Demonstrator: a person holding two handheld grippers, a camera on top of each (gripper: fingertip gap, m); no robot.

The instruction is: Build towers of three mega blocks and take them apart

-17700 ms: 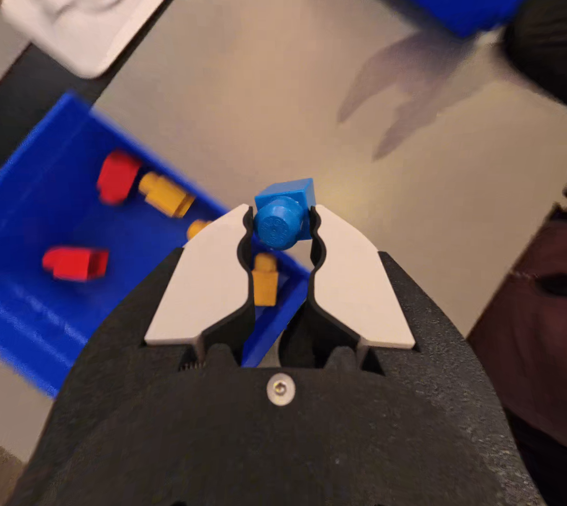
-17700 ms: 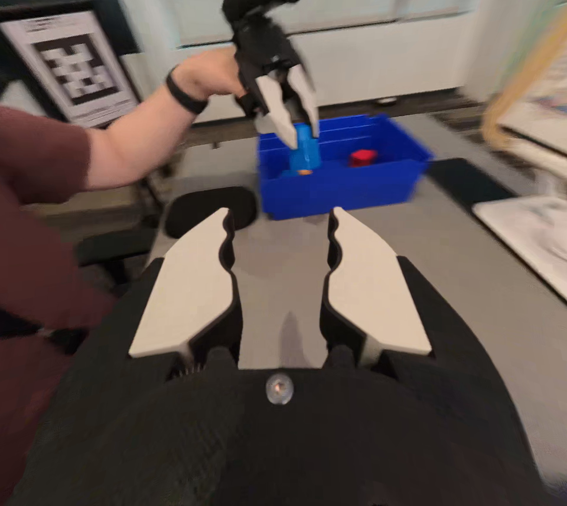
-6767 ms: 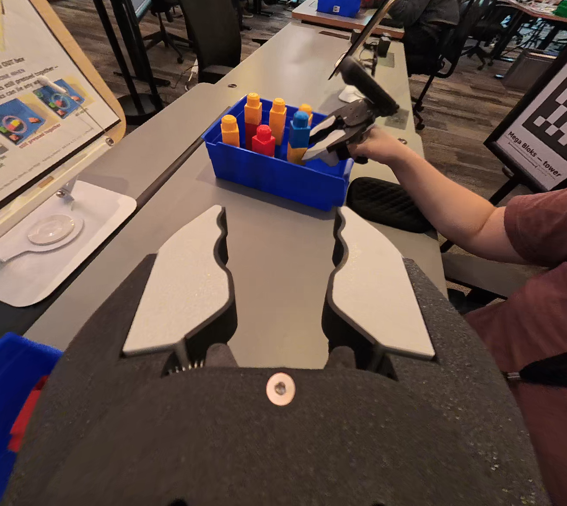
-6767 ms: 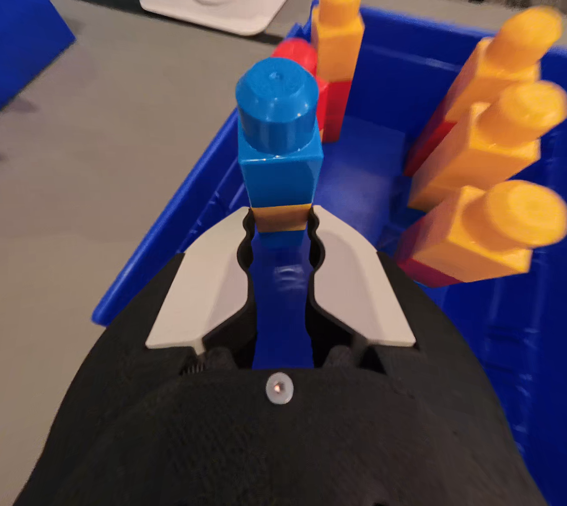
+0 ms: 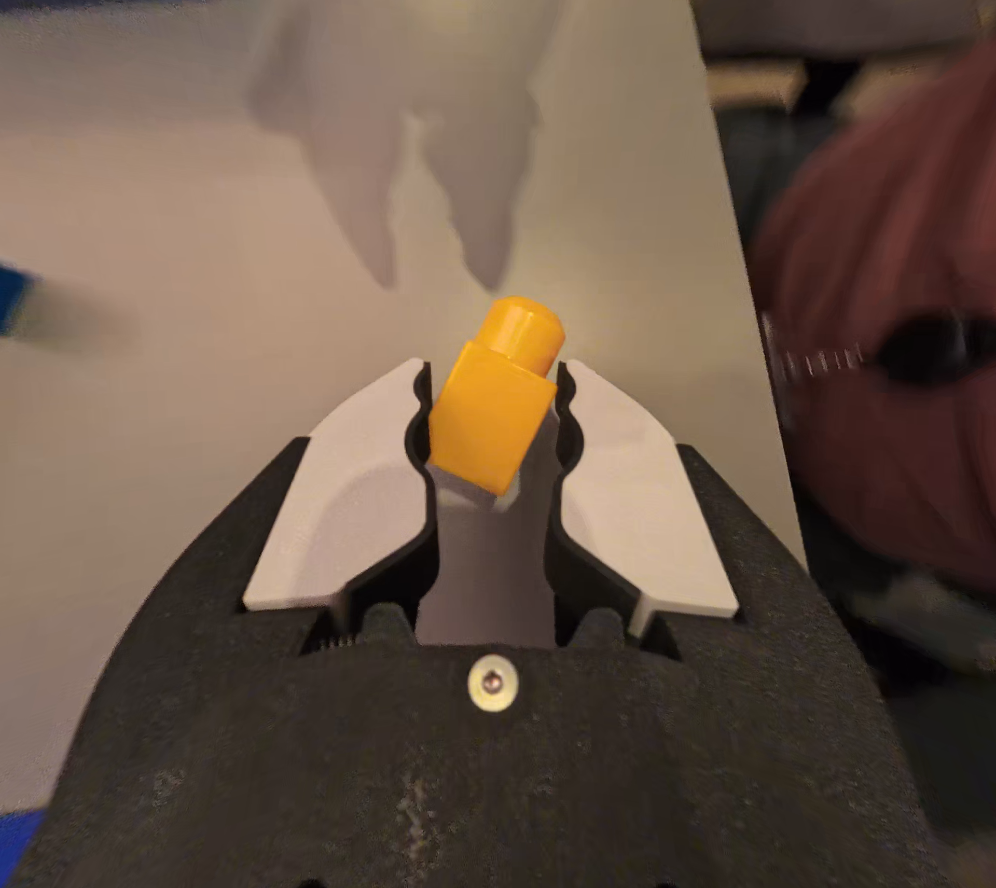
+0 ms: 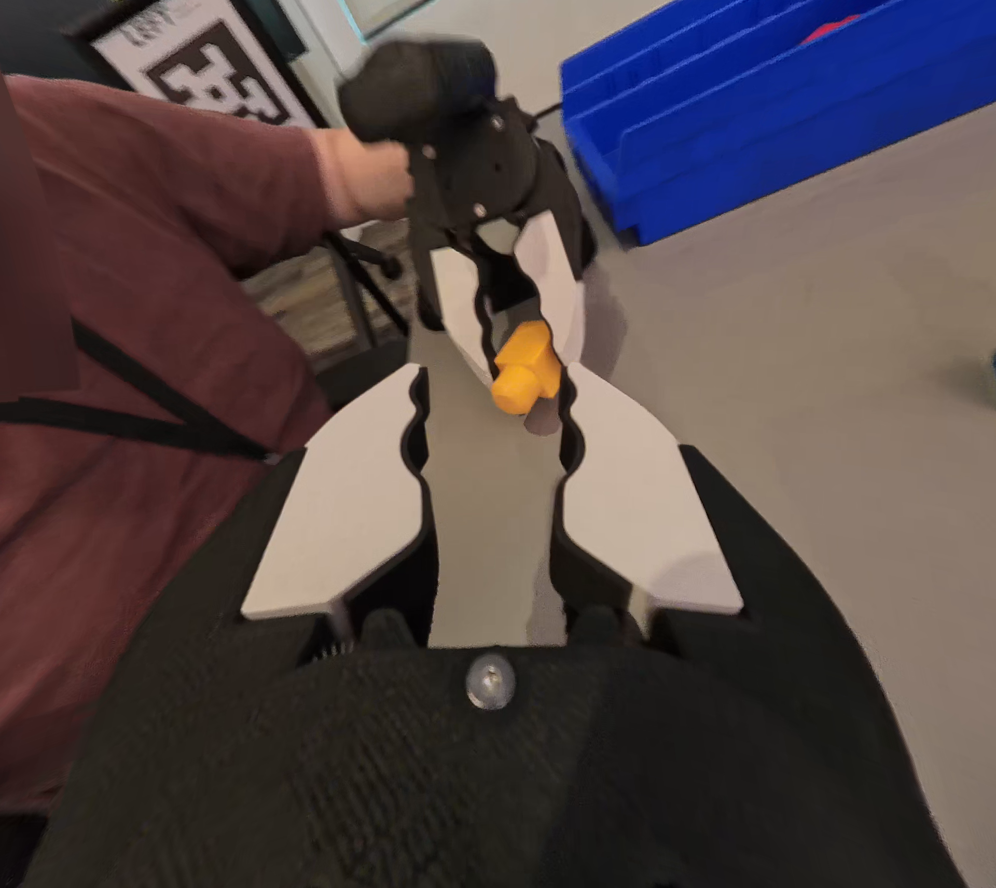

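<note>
The left gripper point(image 5: 493, 372) is grasping an orange block point(image 5: 493, 417), which is sitting tilted between its two white fingers point(image 5: 372, 436) with the round stud leaning up and toward the gripper's right. The block's left edge is pressing against the left pad, and its upper right corner is meeting the right pad; lower down, a sliver of grey table point(image 5: 161, 161) is showing between block and right pad. Just beyond the fingertips the gripper's forked shadow is lying on the table. Off to its right, past the table edge, a person's maroon sleeve point(image 5: 889, 377) is showing, blurred.

The right gripper point(image 6: 493, 377) is standing released, its fingers parted with only bare table between them. Right in front of its tips the left gripper point(image 6: 525, 350) is pointing down at the table with the orange block point(image 6: 525, 369) in its grasp, stud aimed toward the right gripper. Behind that, the person's hand point(image 6: 366, 183) is gripping the black handle. Farther ahead and to the right, a blue bin point(image 6: 754, 107) is sitting on the table with something red point(image 6: 830, 29) inside. Farthest to the left, a framed black-and-white marker board point(image 6: 205, 64) is leaning.
</note>
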